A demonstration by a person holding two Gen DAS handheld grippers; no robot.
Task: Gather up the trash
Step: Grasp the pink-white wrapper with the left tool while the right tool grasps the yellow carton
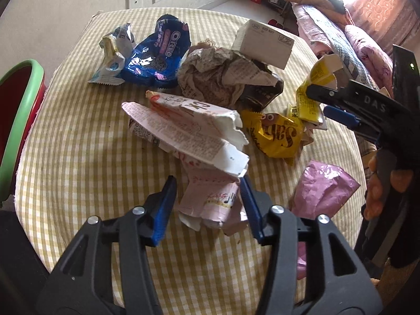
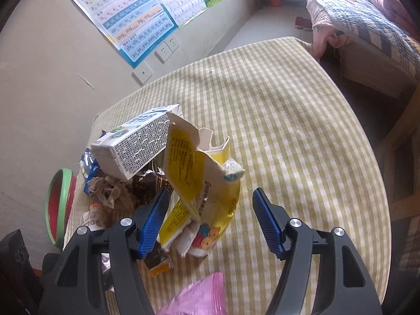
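Observation:
Trash lies in a heap on a table with a yellow checked cloth [image 1: 78, 144]. My left gripper [image 1: 207, 207] is open, pointing down over a crumpled pink-and-white carton [image 1: 210, 199]. That carton sits between the blue pads; the right pad is at its edge and the left pad stands apart. My right gripper [image 2: 210, 220] is open around a torn yellow carton [image 2: 194, 173], with a clear gap on the right side. In the left wrist view the right gripper [image 1: 319, 99] shows at the right edge by the yellow carton [image 1: 315, 78].
Also in the heap are a blue Oreo wrapper [image 1: 160, 52], a white box [image 1: 265, 42], crumpled newspaper [image 1: 218, 76], a yellow snack wrapper [image 1: 275, 134] and a pink bag [image 1: 323, 189]. A green-rimmed red bin [image 1: 18, 120] stands left of the table. A bed [image 2: 367, 26] is beyond.

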